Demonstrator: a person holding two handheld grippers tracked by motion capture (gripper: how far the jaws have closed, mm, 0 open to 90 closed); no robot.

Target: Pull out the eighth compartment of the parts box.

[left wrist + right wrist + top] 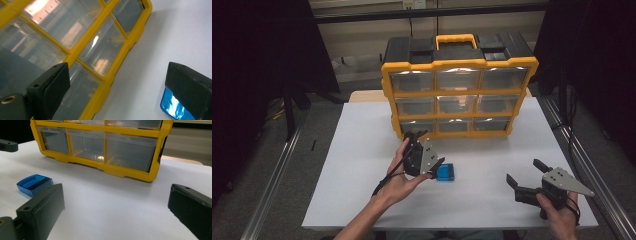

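Lying empty, blue box (445, 172) beside left hand-held gripper (430, 148).

The left gripper (426, 147) sits mid-table, tilted on its side in a raised hand (404, 172), jaws spread wide. The right gripper (526, 174) rests near the right edge, held low, jaws also wide apart, pointing left.

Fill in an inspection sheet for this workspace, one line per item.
Surface: white table, flat.
Job's things: blue box lying in front of yellow drawer organizer; all drawers shut.
Clutter: nothing seen.
Grippers: left gripper open, tilted, one jaw beside the blue box; right gripper open, near the table's front right corner, holding nothing.
Cables: black cable trailing from left gripper.
Surroundings: black curtains, metal rails.
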